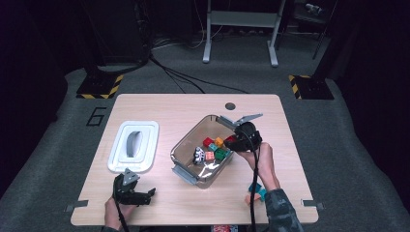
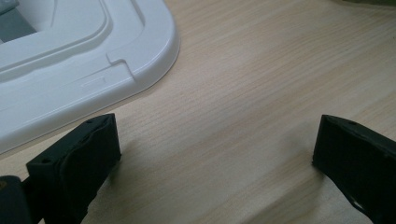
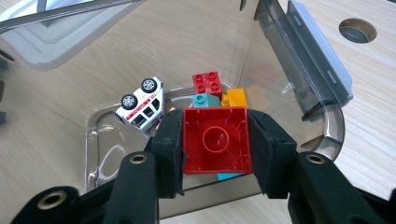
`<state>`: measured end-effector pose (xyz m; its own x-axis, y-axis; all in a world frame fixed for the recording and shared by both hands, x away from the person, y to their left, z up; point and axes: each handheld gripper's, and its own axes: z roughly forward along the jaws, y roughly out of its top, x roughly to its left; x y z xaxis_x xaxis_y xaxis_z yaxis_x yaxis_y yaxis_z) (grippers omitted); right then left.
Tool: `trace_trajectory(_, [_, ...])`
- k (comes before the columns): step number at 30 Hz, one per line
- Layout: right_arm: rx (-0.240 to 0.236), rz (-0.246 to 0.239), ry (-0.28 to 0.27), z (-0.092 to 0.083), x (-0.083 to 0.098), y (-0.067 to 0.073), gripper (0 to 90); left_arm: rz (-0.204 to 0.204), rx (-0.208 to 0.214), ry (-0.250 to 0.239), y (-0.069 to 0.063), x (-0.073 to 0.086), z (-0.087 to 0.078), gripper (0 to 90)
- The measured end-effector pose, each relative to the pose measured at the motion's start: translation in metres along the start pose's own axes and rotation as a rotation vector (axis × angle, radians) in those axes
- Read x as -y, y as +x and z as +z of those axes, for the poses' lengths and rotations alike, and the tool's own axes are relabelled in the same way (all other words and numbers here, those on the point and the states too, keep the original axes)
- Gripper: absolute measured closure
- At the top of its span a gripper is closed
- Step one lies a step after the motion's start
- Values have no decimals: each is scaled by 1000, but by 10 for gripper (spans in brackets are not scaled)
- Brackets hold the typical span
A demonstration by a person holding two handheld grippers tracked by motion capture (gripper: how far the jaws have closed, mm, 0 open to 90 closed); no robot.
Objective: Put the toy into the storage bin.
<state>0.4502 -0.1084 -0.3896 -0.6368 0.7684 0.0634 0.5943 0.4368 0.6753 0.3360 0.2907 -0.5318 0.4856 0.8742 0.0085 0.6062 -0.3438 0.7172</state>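
One red brick (image 3: 215, 140) sat clamped in the right gripper (image 3: 215, 144) above the clear bin (image 3: 327, 126), poised for dropping; the left gripper (image 2: 217, 154) gaped empty

Looks like a lab / recording studio from my end. Dark room, grey carpet, 1 lit wooden table (image 1: 145, 104) in the middle. Black stands on yellow-black hazard-striped bases (image 1: 100, 87) at both far corners, cables (image 1: 183, 77) trailing across the floor, a grey metal frame (image 1: 240, 29) at the back. A "6" (image 1: 96, 116) is marked on the carpet beside the table.
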Motion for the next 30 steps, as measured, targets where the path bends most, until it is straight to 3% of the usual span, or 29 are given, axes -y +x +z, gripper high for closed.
trace_trajectory(7, [7, 16, -21, -6, 1, 1, 377, 0, 0, 0, 0, 0, 0, 6])
trace_trajectory(14, [23, 45, -78, -29, 10, -4, 190, -1, -1, 1, 0, 0, 0, 6])
trace_trajectory(22, [48, 68, -104, -48, 31, -11, 129, 0, 0, 0, 0, 0, 0, 5])
trace_trajectory(30, [58, 89, -91, -57, 64, -15, 69, 1, -2, -2, 0, 0, 0, 6])
